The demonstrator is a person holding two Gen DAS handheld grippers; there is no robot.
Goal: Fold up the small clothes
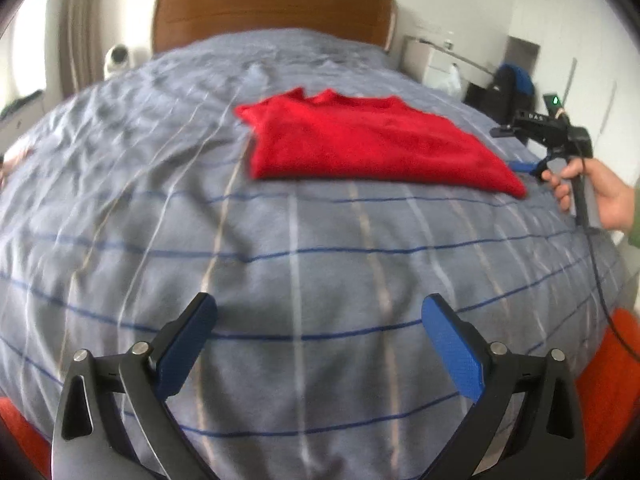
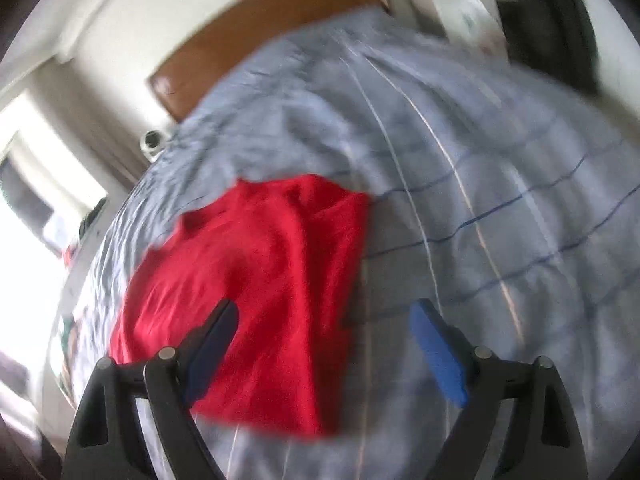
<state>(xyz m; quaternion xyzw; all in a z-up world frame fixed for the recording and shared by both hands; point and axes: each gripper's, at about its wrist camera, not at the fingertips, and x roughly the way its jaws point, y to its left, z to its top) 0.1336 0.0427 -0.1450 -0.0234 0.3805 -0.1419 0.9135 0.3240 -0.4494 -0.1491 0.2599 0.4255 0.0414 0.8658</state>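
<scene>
Red garment (image 1: 360, 144), fuzzy knit, folded into a rough trapezoid, lies flat mid-bed on the wrinkled grey-blue checked duvet (image 1: 280, 260). Wooden headboard (image 1: 272, 8) behind. Right wrist view is smeared and tilted, so fabric detail is lost. My left gripper (image 1: 320, 316) and right gripper (image 2: 324, 320) both gape wide, empty, touching nothing.

Home bedroom: bed (image 1: 280, 240) w/ striped duvet, wooden headboard (image 1: 272, 12), curtain (image 1: 76, 28).
</scene>
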